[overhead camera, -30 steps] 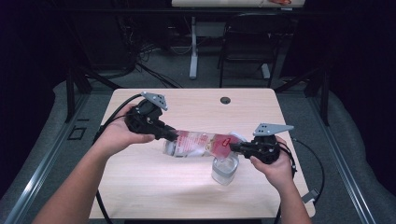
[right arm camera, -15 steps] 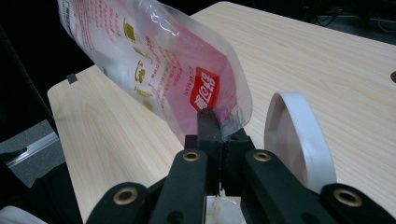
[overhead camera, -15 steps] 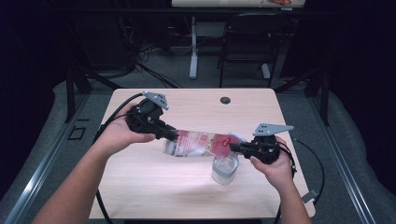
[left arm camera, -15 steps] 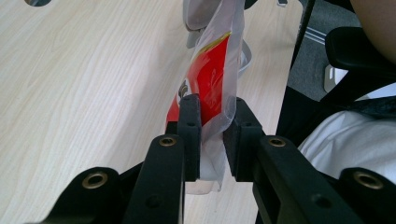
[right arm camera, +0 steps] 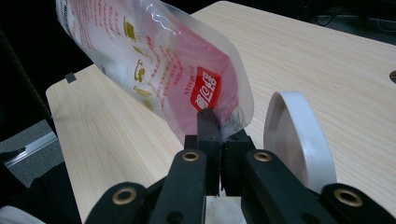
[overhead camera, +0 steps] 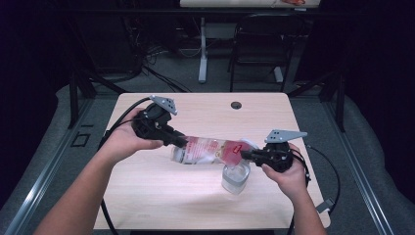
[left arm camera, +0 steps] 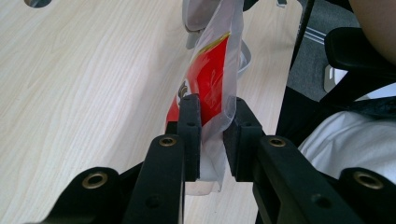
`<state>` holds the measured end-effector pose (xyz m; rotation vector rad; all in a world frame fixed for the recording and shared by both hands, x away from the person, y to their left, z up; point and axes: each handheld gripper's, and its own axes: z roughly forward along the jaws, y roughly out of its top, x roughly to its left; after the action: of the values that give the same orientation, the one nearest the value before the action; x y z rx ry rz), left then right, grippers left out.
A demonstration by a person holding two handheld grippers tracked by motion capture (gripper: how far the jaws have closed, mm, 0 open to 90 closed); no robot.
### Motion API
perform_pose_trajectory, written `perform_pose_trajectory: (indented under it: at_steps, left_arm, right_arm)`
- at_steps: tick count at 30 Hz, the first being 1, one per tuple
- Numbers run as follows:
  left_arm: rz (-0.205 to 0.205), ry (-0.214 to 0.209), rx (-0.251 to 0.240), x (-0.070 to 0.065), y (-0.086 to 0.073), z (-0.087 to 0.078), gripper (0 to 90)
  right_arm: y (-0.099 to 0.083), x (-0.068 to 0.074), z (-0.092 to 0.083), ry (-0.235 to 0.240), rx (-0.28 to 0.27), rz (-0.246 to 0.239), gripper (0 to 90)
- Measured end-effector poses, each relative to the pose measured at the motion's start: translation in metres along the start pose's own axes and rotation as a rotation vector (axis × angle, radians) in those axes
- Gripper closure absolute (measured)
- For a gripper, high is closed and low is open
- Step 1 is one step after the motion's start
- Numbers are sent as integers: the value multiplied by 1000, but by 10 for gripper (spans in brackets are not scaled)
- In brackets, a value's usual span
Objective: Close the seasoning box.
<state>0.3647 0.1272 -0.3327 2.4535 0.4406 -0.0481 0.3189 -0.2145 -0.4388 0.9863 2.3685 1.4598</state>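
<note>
Grippers two (overhead camera: 180, 141) (overhead camera: 244, 155), pouch one (overhead camera: 210, 151), jar one (overhead camera: 235, 177)

Pale wood-grain worktop (overhead camera: 161, 196) fills lower centre of frame. Round dark grommet hole (overhead camera: 236, 105) near far edge, upper centre. Clear plastic cup (overhead camera: 235, 178) stands on worktop, right of centre, toward near edge.

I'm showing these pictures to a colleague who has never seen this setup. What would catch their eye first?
The clear plastic pouch with red print, stretched in the air between the two grippers above the middle of the wooden table. The left gripper is shut on one end and the right gripper pinches the other. Just below the pouch's right end stands a clear jar, with a white round lid beside the right gripper's fingers.
</note>
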Motion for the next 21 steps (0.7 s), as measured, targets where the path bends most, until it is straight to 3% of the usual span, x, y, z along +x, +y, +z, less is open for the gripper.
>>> perform_pose_trajectory:
  at_steps: [21]
  left_arm:
    - [0,1,1,1,0,0,781]
  right_arm:
    - [0,1,1,-2,2,-1,889]
